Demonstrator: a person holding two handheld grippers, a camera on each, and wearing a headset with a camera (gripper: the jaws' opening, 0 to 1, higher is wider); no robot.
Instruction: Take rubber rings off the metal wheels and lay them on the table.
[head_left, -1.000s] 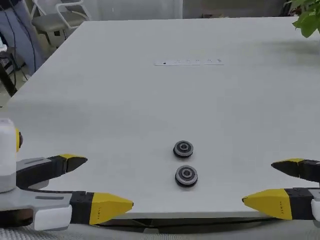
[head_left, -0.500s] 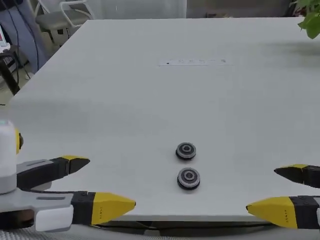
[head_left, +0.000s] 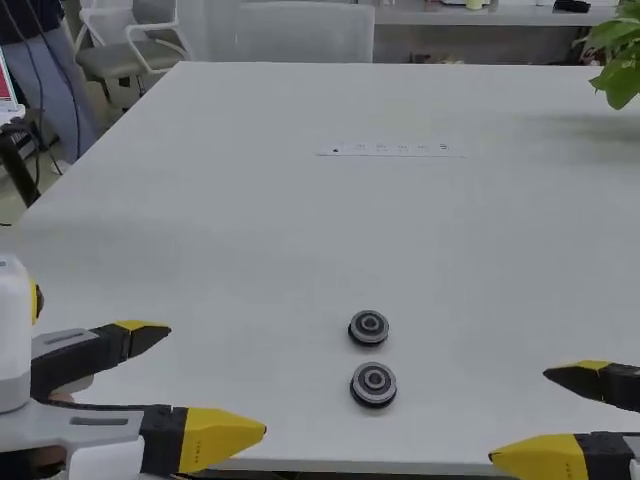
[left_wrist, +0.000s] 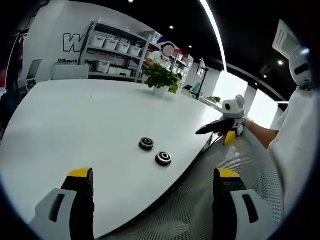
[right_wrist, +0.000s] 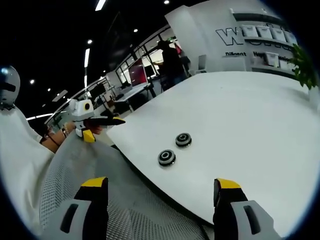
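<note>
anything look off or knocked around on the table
Nothing stands out. The near wheel and far wheel lie flat and apart by the table's front edge. The left gripper and right gripper hang open, clear of them.

left tool (head_left: 212, 381), right tool (head_left: 520, 416): yellow-tipped black jaws; white sleeves (left_wrist: 292, 142).

1. The table (head_left: 300, 220) top is smooth, matt and pale grey.
2. The near wheel (head_left: 373, 385) and far wheel (head_left: 368, 328) have gleaming metal hubs, each rimmed in dull black rubber.
3. The jaw tips of the left gripper (head_left: 200, 385) and right gripper (head_left: 525, 415) look like matt yellow and black plastic.
4. The left gripper's white body looks like smooth plastic.
</note>
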